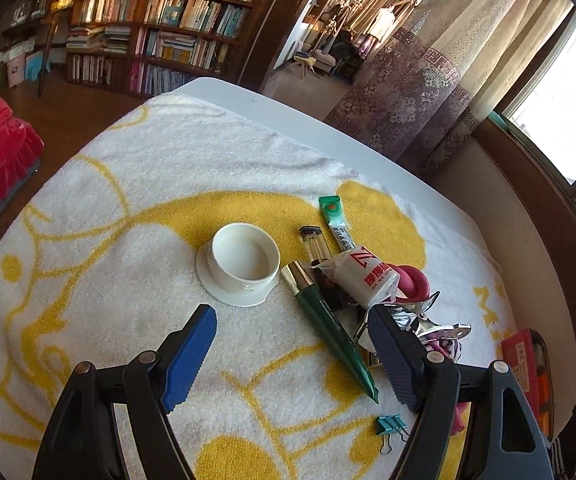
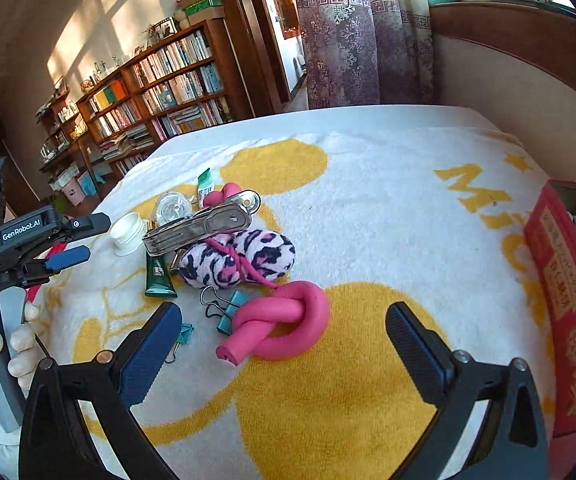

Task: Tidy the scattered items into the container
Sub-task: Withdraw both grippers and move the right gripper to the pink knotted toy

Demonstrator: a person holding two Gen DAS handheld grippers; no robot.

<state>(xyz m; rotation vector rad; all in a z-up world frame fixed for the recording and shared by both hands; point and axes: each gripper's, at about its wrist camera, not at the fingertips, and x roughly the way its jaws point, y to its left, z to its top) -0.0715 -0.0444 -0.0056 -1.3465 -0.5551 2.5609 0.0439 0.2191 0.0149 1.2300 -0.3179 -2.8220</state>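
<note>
Scattered items lie on a white and yellow towel point(image 1: 127, 168). A white jar lid point(image 1: 243, 260) sits ahead of my open left gripper point(image 1: 292, 344). A green tube point(image 1: 328, 320), a white packet point(image 1: 364, 276) and a green sachet point(image 1: 334, 216) lie to its right. My open right gripper point(image 2: 283, 344) hovers over a knotted pink foam tube point(image 2: 283, 328). Beyond it lie a leopard-print plush point(image 2: 243, 256), a metal folding tool point(image 2: 199, 228) and teal binder clips point(image 2: 227, 312). The left gripper point(image 2: 67, 258) shows at the left of the right wrist view.
A red box point(image 2: 560, 292) stands at the towel's right edge; it also shows in the left wrist view point(image 1: 524, 364). A bare white table edge point(image 1: 288, 120) runs beyond the towel. Bookshelves point(image 1: 159, 20) and curtains point(image 2: 352, 40) stand behind.
</note>
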